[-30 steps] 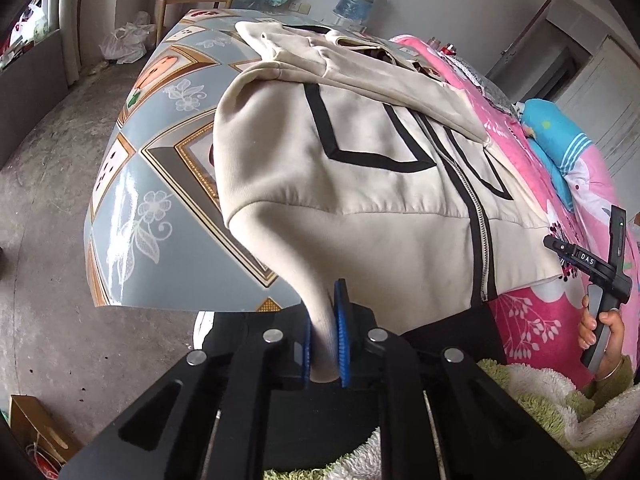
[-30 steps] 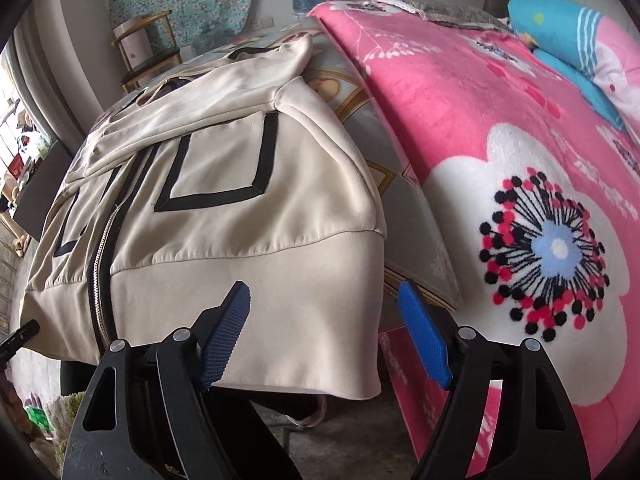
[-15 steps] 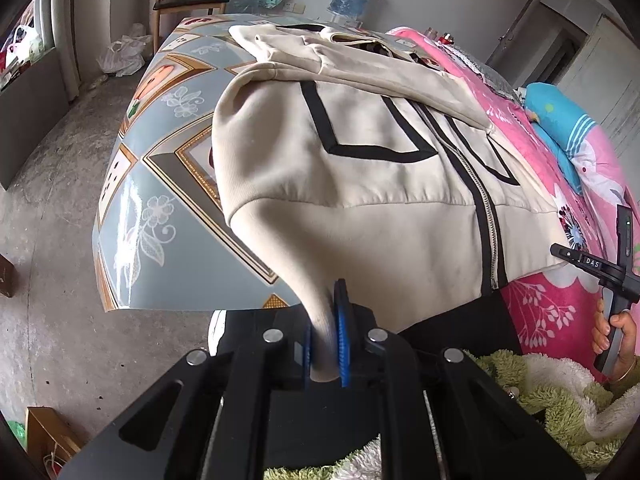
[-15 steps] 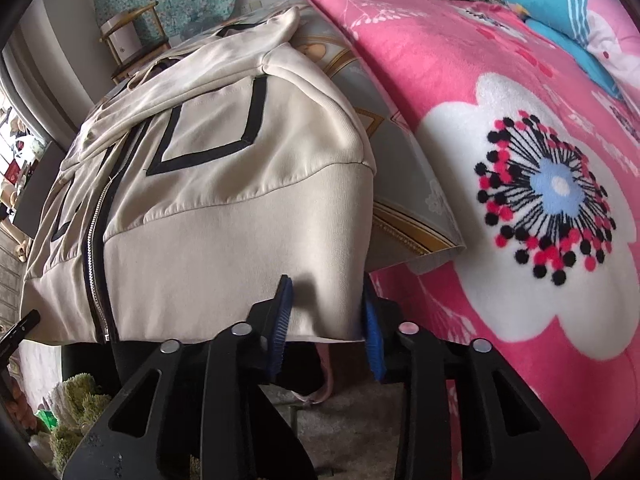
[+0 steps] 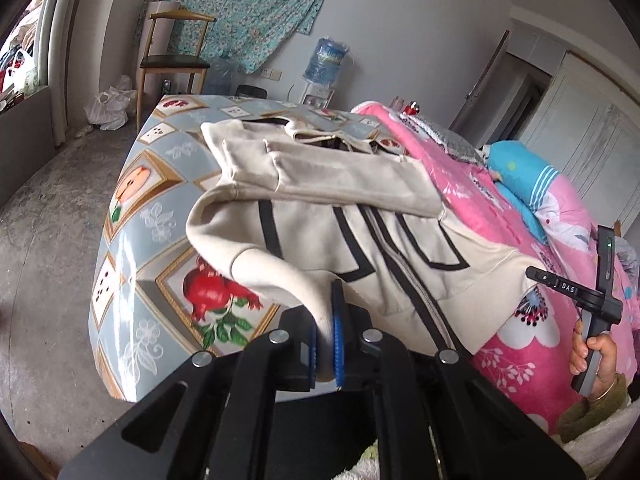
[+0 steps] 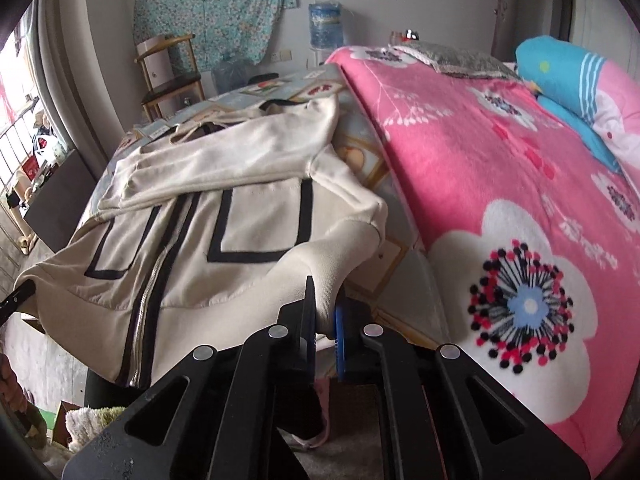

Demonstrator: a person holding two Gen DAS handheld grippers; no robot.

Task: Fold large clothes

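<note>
A cream zip jacket (image 5: 360,200) with black stripes lies on the patterned table (image 5: 152,216), sleeves folded across its chest. My left gripper (image 5: 326,340) is shut on the jacket's left hem corner and holds it lifted off the table edge. My right gripper (image 6: 326,320) is shut on the jacket's (image 6: 240,208) right hem corner, also lifted. The right gripper's handle (image 5: 592,304) shows in the left wrist view, in a hand. The hem between the two corners sags.
A pink flowered blanket (image 6: 500,200) covers the bed beside the table, with a blue pillow (image 6: 560,80) on it. A wooden chair (image 5: 172,56) and a water dispenser (image 5: 326,64) stand at the far wall. Concrete floor (image 5: 40,240) lies left of the table.
The right gripper closed on the jacket's right hem corner. Both grippers then raised the hem and moved it forward over the table, so more of the room shows.
</note>
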